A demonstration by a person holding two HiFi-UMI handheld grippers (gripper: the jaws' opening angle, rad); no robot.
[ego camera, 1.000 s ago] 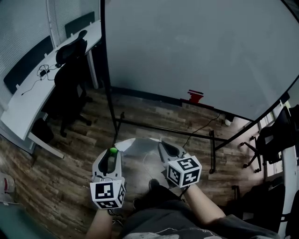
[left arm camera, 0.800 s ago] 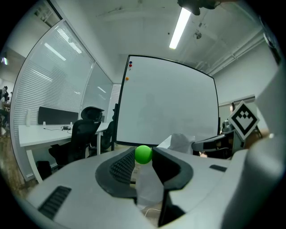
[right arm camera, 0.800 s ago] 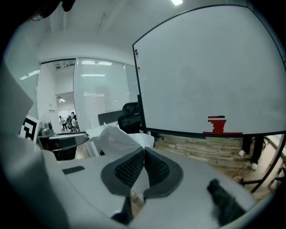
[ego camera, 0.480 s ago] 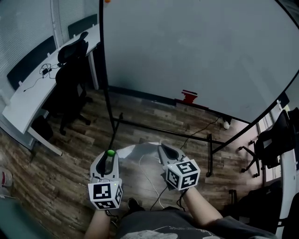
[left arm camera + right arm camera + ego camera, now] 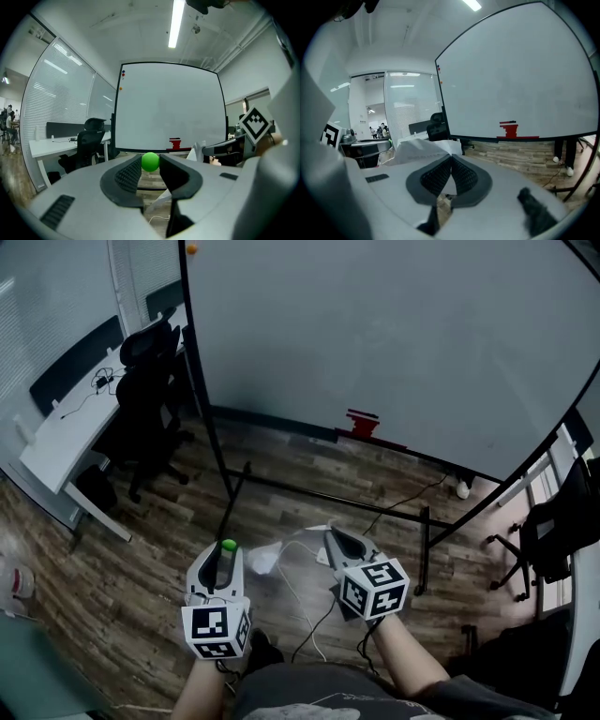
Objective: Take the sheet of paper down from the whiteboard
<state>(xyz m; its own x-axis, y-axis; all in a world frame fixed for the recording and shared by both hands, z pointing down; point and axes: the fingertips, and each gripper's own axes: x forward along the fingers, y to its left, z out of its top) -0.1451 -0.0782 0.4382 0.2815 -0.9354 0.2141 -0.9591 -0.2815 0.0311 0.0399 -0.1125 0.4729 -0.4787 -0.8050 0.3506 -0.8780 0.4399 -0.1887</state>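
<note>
The whiteboard [image 5: 394,334] stands ahead on its black frame, its face bare in the head view, and it also fills the left gripper view [image 5: 168,108] and the right gripper view [image 5: 520,84]. My right gripper [image 5: 330,537] is shut on the white sheet of paper [image 5: 279,555], which hangs crumpled to its left, off the board. The paper [image 5: 417,149] bunches just beyond the closed jaws [image 5: 451,159]. My left gripper [image 5: 228,551] is shut on a small green ball [image 5: 228,545], pinched at the jaw tips [image 5: 150,161]. Both grippers are low, in front of my body.
A red object [image 5: 362,422] sits on the board's bottom ledge. An orange dot [image 5: 191,249] marks the board's top left corner. A white desk [image 5: 66,432] and black chair [image 5: 150,381] stand left, another chair [image 5: 553,521] right. Cables [image 5: 309,620] lie on the wooden floor.
Both grippers have travelled together across the room, grips unchanged. The board's left post has slid left in the head view, and the paper now looks more bunched between the grippers.
</note>
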